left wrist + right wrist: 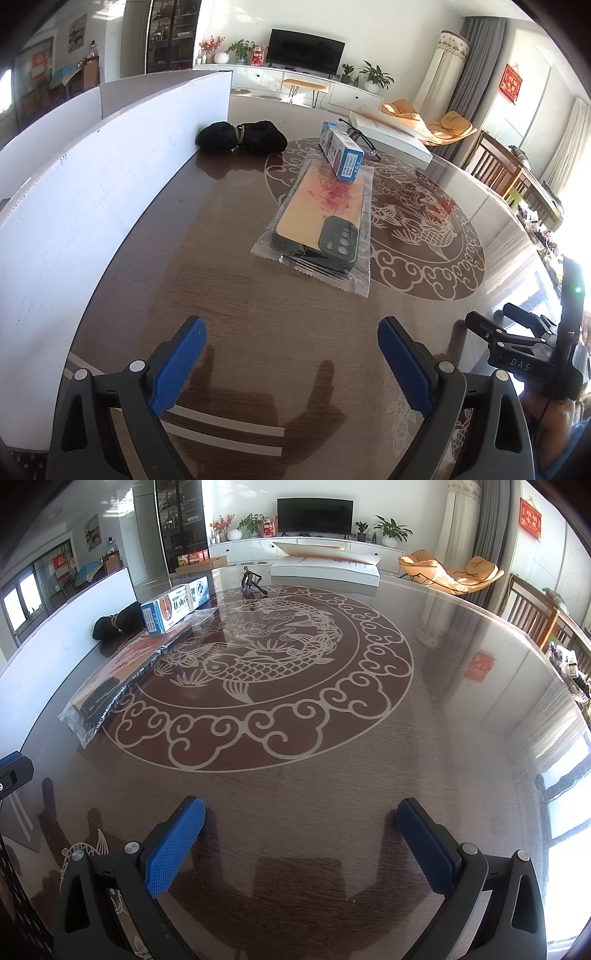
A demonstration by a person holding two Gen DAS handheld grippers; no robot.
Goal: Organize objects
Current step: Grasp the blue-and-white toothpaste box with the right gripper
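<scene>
Where the fish medallion meets the white partition side of the surface (pixel 221 295): bagged phone case (pixel 317 225), blue-white box (pixel 341 155) resting on its far end, black bundle (pixel 242 136) behind, eyeglasses (pixel 360 138) beyond. Left claw (pixel 291 363) spread apart, empty. Right claw (pixel 301 843) likewise apart, empty.

R gripper (pixel 295 823) hovered over glossy table (pixel 461 738) w/ jaws wide apart, nothing btwn; blue/white box (pixel 173 607) sat on bagged phone case (pixel 122 668) far left, black bundle (pixel 116 622) behind, glasses (pixel 252 581) far center.
</scene>
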